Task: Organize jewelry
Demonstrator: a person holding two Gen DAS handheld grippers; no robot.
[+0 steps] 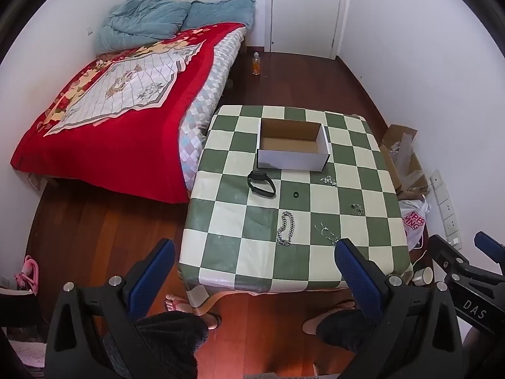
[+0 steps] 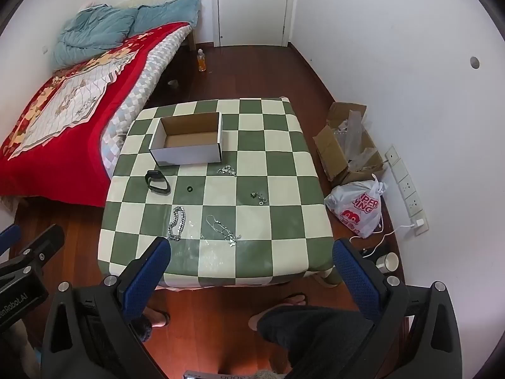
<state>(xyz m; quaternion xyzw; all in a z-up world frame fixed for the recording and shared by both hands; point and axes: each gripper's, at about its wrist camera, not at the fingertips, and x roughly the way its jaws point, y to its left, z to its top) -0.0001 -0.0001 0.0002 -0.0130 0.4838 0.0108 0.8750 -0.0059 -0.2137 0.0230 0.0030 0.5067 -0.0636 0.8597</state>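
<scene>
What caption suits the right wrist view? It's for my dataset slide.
Open right gripper above checkered table; chain bracelet, necklace and black band lie before an empty cardboard box.

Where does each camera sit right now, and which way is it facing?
Left wrist: on the left gripper, high before the table, facing the box and bed; legs, feet, right gripper visible.
Right wrist: on the right gripper, aimed alike; legs visible.
Shared: box, watch, chain.

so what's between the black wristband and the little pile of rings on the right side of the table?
A small dark ring sits between the black wristband and the pile of rings; otherwise bare checked tablecloth. Both views show it, clearest in the right wrist view.
</scene>
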